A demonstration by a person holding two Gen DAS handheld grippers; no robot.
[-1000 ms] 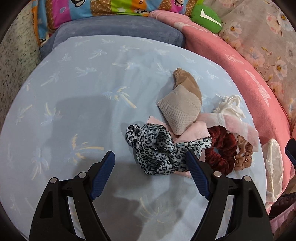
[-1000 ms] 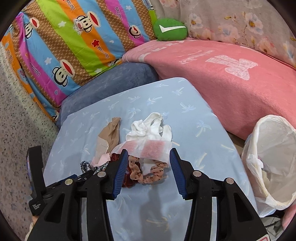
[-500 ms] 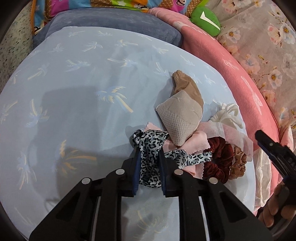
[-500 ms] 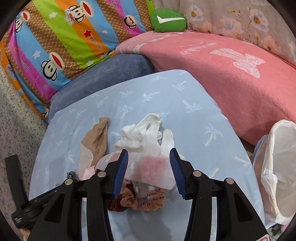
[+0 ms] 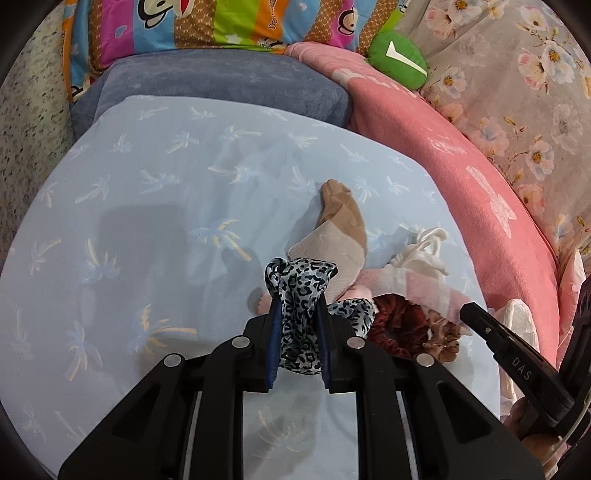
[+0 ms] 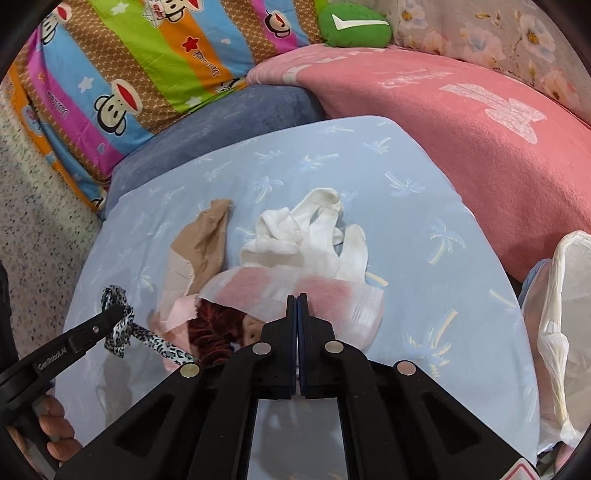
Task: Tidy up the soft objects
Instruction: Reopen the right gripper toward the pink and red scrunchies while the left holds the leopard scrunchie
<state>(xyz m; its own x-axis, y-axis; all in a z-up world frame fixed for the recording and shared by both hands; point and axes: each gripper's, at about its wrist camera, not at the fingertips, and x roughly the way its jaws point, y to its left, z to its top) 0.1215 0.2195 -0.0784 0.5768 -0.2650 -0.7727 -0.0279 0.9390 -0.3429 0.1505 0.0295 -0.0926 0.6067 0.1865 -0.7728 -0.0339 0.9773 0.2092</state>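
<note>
My left gripper is shut on the leopard-print band and holds it a little above the blue sheet; its tail still trails into the pile. From the right wrist view the left gripper shows at the left with the leopard-print band in it. My right gripper is shut, its tips pinching the front of the thin pink cloth. Around it lie white socks, a beige sock, a dark red scrunchie and a brown scrunchie.
A white bag-lined bin stands off the sheet's right edge. A pink blanket, a grey-blue cushion, a striped monkey pillow and a green plush border the back. Speckled floor is at the left.
The left gripper closed on the leopard-print band and lifted it off the sheet. The right gripper moved down and forward onto the pink cloth and closed.
</note>
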